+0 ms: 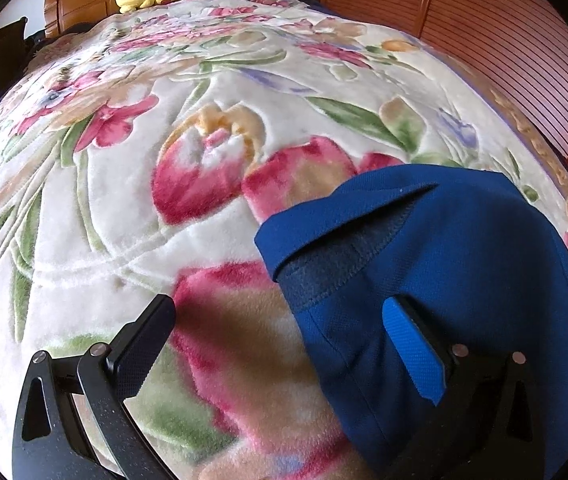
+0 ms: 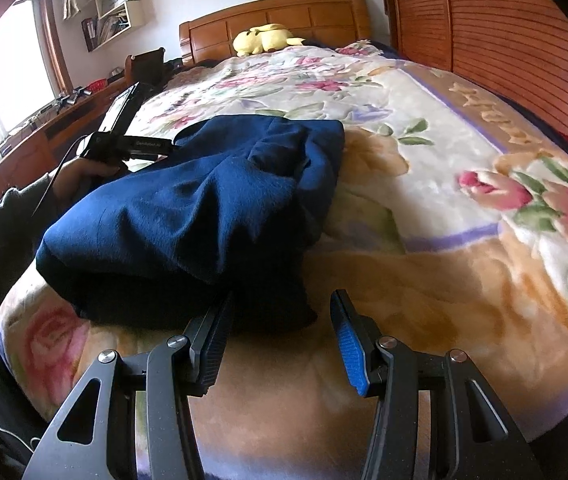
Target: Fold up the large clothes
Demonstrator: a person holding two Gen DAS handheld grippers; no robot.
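The left gripper [image 1: 280, 320] has its jaws spread as wide as they go, pinching nothing. In its own view one dark finger sits at about eight o'clock over the bare blanket, and the other, with a blue pad, sits at about four o'clock over the blue garment [image 1: 443, 248]; whether that pad touches the cloth cannot be told. The garment's hemmed edge with its darker band runs between the two fingers, from the centre down towards five o'clock.

The right gripper [image 2: 280, 320] holds its jaws partly apart. Its left finger lies against the near edge of the garment [image 2: 204, 208], at about seven o'clock from the picture's centre, while the right finger with its blue pad stands clear over the blanket at five o'clock. A dark corner of the cloth hangs between the two, but the pads do not press on it.

The garment lies bunched and rumpled on the floral blanket [image 1: 104, 220], near the foot of the bed. In the right wrist view, a hand [image 2: 84, 176] in a dark sleeve [image 2: 0, 220] holds the left gripper's handle at nine o'clock, just beside the cloth.

Further out, a yellow plush toy [image 2: 264, 38] rests at twelve o'clock against the wooden headboard [image 2: 276, 12]. A slatted wooden wall [image 2: 503, 48] runs along at two o'clock.
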